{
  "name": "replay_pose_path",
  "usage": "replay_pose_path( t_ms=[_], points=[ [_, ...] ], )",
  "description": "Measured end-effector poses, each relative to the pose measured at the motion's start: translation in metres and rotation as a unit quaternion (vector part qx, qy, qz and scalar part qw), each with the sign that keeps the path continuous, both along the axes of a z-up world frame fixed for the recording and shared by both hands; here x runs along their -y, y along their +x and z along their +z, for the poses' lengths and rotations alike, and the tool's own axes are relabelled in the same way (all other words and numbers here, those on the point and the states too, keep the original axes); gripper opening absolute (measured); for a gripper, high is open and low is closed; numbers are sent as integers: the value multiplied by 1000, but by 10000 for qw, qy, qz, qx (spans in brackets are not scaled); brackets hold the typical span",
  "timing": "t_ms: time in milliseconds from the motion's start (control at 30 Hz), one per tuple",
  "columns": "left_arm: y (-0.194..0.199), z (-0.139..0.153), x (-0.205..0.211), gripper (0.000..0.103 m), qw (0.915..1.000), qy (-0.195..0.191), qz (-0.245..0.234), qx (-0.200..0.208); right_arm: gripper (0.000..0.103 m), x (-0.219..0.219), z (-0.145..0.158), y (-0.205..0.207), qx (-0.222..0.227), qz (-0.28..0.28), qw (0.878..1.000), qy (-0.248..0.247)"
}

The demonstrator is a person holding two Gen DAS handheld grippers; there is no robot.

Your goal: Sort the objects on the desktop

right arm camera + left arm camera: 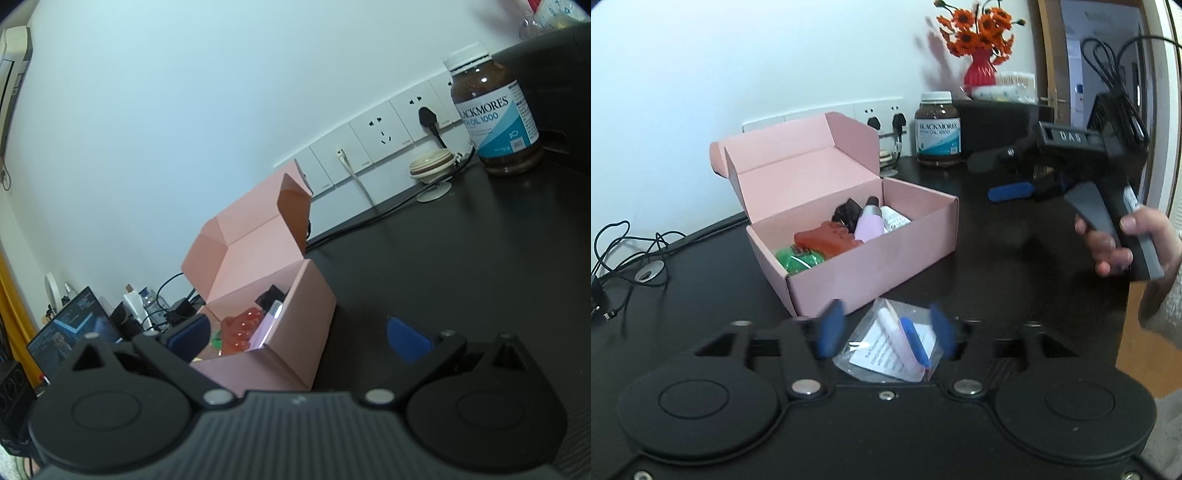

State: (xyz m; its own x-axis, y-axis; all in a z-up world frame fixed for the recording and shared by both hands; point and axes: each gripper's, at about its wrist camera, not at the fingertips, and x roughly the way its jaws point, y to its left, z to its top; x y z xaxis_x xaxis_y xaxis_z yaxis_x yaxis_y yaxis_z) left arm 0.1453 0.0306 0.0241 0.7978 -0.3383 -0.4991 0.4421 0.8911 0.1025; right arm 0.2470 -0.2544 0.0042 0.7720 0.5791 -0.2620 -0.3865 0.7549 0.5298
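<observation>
Your left claw (886,330) stands released astride the bag (890,343) lying between its pads, box (871,258) just ahead, right claw (295,336) open and empty; close off-centre and the slick bag likely slips.

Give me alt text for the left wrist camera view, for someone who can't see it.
The left tool stands open over a clear packet on the black desk, in front of an open pink box holding small items. At right a hand holds the right tool; behind stands a brown supplement bottle.
</observation>
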Motion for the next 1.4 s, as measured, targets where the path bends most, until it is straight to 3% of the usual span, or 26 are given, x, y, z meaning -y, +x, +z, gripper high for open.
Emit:
replay_pose_path(
  t_ms=[467, 1400],
  points=[
    [0, -4, 4, 75, 10000, 6, -50, -47, 102, 0, -1, 0, -24, -1, 10000, 10],
    [-1, 1, 5, 80, 10000, 44, -8, 14, 102, -1, 0, 2, -72, 1, 10000, 20]
  ],
)
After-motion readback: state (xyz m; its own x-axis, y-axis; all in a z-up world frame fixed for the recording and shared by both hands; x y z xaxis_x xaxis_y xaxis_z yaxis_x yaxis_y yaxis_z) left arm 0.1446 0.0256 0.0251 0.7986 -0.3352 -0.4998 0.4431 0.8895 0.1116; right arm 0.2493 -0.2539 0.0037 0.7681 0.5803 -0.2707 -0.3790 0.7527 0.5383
